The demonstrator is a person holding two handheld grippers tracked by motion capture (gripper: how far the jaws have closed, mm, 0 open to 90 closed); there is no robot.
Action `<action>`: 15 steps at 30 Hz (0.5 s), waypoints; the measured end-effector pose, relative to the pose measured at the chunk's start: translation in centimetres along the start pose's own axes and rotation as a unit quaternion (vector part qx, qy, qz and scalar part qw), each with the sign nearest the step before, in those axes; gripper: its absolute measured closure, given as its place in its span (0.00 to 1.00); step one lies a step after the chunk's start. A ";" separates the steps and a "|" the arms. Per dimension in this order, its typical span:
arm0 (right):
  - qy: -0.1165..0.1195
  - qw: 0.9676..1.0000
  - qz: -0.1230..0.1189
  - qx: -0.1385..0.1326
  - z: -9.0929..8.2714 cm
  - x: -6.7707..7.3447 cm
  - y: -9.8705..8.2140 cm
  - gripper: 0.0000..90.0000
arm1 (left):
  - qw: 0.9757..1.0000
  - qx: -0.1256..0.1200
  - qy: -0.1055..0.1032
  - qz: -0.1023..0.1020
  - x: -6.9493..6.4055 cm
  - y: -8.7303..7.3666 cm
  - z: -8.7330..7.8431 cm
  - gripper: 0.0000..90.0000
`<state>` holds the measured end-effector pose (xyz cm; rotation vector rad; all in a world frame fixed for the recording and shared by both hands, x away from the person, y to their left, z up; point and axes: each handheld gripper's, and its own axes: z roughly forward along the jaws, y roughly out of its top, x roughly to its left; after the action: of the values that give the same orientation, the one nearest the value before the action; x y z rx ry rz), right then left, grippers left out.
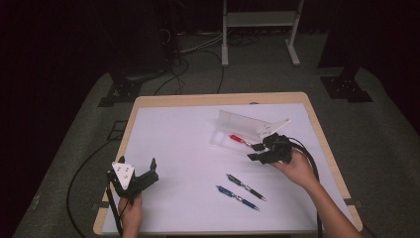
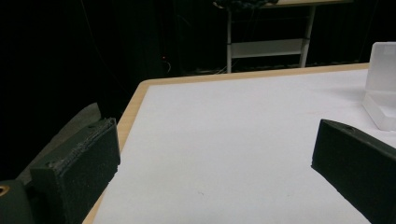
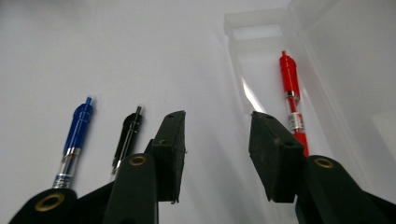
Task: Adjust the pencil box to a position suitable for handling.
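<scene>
The red pen (image 3: 290,88) lies inside the clear case (image 1: 236,130) on the bench (image 1: 198,148), its lower end hidden behind a jaw of the right tongs (image 3: 218,156), which stand spread and empty just beside the case. The left tongs (image 2: 215,158), well apart, are spread wide over bare bench. The blue pen (image 3: 74,140) and black pen (image 3: 127,137) are partly cut off.

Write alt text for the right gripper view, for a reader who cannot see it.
The right gripper hangs over a white table with its two black jaws apart and nothing between them. Just beyond the jaws, a red pen lies inside an open clear plastic case. A blue pen and a black pen lie side by side on the table.
</scene>
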<state>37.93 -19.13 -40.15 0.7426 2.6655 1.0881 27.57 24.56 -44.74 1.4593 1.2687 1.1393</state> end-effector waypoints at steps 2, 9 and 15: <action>0.003 1.000 0.007 -0.003 -0.2 0.4 -0.3 0.59 | 1.000 0.001 0.000 0.002 0.1 0.0 -0.1 0.00; 0.012 1.000 0.006 -0.003 -0.2 2.7 -1.7 0.54 | 1.000 0.000 -0.001 -0.012 0.6 -0.1 -0.2 0.00; 0.008 1.000 -0.001 -0.010 -0.6 4.7 -2.4 0.51 | 1.000 -0.003 0.002 -0.002 0.3 0.0 -0.3 0.00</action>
<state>32.77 -18.59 -41.18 0.7297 2.6644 1.1228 27.34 24.90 -44.64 1.4496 1.2692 1.1430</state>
